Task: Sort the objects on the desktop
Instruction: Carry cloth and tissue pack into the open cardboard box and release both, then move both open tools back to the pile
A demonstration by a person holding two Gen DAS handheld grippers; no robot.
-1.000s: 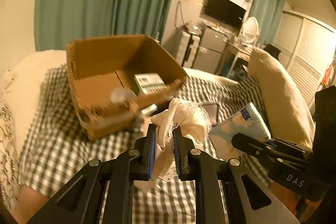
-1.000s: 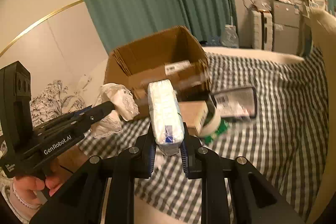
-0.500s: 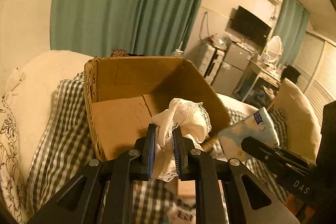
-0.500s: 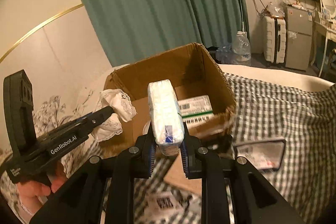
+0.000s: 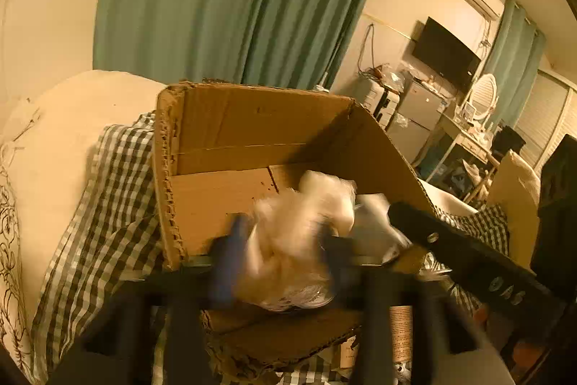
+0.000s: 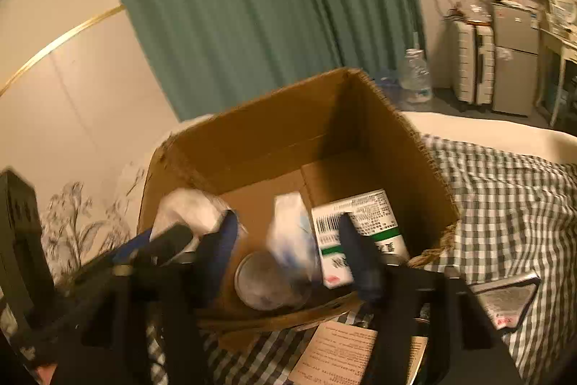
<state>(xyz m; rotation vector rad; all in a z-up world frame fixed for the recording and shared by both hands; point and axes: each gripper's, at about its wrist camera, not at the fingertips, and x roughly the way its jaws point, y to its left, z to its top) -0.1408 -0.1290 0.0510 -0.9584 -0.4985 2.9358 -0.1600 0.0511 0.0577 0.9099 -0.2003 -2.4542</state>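
An open cardboard box (image 5: 259,121) (image 6: 288,118) stands on the checked cloth. My left gripper (image 5: 281,251) is over the box's near wall, its jaws spread apart, and the white lace cloth (image 5: 299,230) sits blurred between them, falling free. My right gripper (image 6: 288,248) is also over the box with jaws wide open; the white and blue tissue pack (image 6: 292,233) drops between them. The lace cloth also shows in the right wrist view (image 6: 191,208) by the left gripper's fingers. A green and white carton (image 6: 357,226) and a clear round lid (image 6: 267,280) lie inside the box.
A checked cloth (image 6: 505,190) covers the bed. A dark phone-like item (image 6: 505,298) and a tan printed card (image 6: 346,352) lie on it near the box. A pale pillow (image 5: 57,139) lies at the left. Green curtains hang behind.
Both grippers moved forward over the box and opened. The lace cloth and the tissue pack have been let go and are dropping into the box.
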